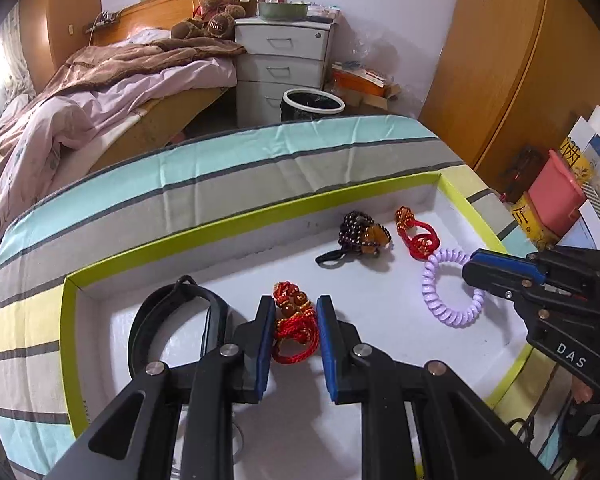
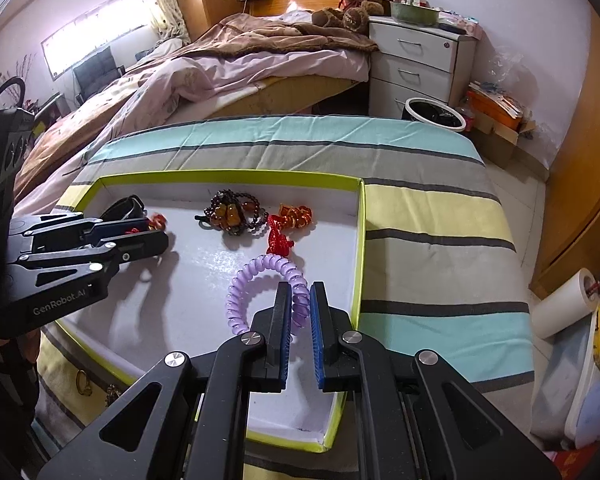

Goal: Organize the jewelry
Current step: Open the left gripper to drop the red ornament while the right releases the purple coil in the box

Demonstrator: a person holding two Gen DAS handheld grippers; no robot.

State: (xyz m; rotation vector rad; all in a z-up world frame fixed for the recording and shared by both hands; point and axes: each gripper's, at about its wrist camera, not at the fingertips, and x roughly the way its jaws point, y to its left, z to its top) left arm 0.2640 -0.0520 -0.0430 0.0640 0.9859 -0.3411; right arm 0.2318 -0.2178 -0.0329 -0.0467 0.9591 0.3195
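Two grips: purple coil (image 2: pixel 260 292) loop flat, red cord bracelet (image 1: pixel 294 330) lengthwise between fingers.

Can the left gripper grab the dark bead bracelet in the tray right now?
Probably not yet. The left gripper is shut on the red knotted charm, so it is busy. The dark bead bracelet lies uncovered farther back in the tray, otherwise unblocked.

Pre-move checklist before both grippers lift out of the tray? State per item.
1. Left gripper closed on red cord charm: ok.
2. Right gripper closed on purple coil band: ok.
3. Band clear of second red charm: cannot tell, they look touching.
4. Bead bracelet clear of both grippers: ok.
5. Black strap clear of left fingers: cannot tell.
6. Tray flat on striped cloth: ok.
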